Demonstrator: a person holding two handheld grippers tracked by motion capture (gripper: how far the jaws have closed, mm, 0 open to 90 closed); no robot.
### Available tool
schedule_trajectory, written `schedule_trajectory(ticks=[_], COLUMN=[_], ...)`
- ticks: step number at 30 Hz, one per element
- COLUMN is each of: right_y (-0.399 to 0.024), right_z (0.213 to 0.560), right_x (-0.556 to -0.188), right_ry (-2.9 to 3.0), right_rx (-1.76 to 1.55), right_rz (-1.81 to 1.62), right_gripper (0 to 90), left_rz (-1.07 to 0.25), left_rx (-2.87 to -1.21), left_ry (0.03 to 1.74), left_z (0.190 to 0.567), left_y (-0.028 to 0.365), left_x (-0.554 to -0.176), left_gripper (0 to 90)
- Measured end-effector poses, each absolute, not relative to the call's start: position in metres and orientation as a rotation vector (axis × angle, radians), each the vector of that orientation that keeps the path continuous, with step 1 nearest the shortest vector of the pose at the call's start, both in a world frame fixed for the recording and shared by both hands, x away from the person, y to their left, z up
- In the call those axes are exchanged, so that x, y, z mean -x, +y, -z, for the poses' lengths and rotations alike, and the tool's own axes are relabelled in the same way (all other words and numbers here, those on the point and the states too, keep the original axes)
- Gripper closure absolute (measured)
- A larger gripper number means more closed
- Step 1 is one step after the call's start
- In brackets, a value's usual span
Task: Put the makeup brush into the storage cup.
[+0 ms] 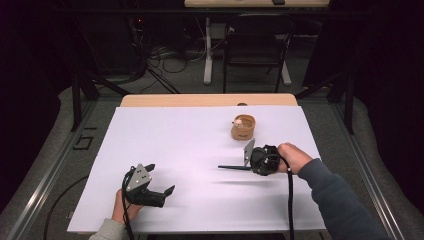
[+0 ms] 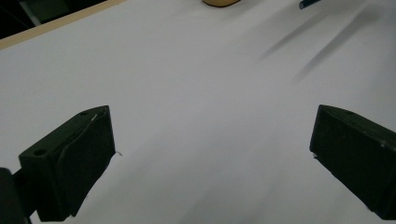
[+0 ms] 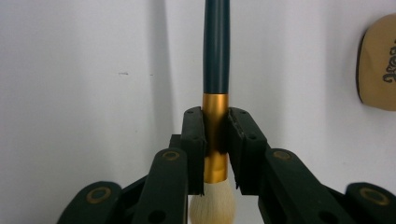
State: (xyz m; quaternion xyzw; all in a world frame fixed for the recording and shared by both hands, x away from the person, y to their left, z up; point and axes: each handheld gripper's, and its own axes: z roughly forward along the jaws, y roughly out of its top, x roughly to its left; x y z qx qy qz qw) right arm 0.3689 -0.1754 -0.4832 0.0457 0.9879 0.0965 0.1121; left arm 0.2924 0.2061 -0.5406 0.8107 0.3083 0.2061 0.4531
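A makeup brush with a dark handle (image 3: 216,46), gold ferrule (image 3: 215,135) and pale bristles (image 3: 210,205) is clamped at the ferrule by my right gripper (image 3: 215,135). In the high view the right gripper (image 1: 262,160) hovers over the white sheet, the brush handle (image 1: 234,167) pointing left. A small tan wooden cup (image 1: 243,127) stands just beyond it, something pale inside. My left gripper (image 1: 159,179) sits near the sheet's front left, open with nothing between its fingers (image 2: 70,163).
A white sheet (image 1: 175,145) covers the wooden table (image 1: 200,100). Beyond the table stand a black chair (image 1: 257,45), a white desk leg (image 1: 208,55) and floor cables (image 1: 165,55). The tan cup's edge (image 3: 378,65) shows at the right of the right gripper view.
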Motion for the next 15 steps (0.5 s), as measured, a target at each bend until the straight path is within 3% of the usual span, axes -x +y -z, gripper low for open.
schedule_trajectory(ticks=[15], right_y=[-0.161], right_z=[0.483], right_x=[-0.37], right_ry=[2.9], right_rx=[-0.075], right_rz=[-0.28], right_gripper=[77.4], left_rz=[-0.49], left_rx=[-2.118], left_ry=[0.684], left_z=[0.533], left_y=[0.185], left_x=[-0.312], left_gripper=[0.5])
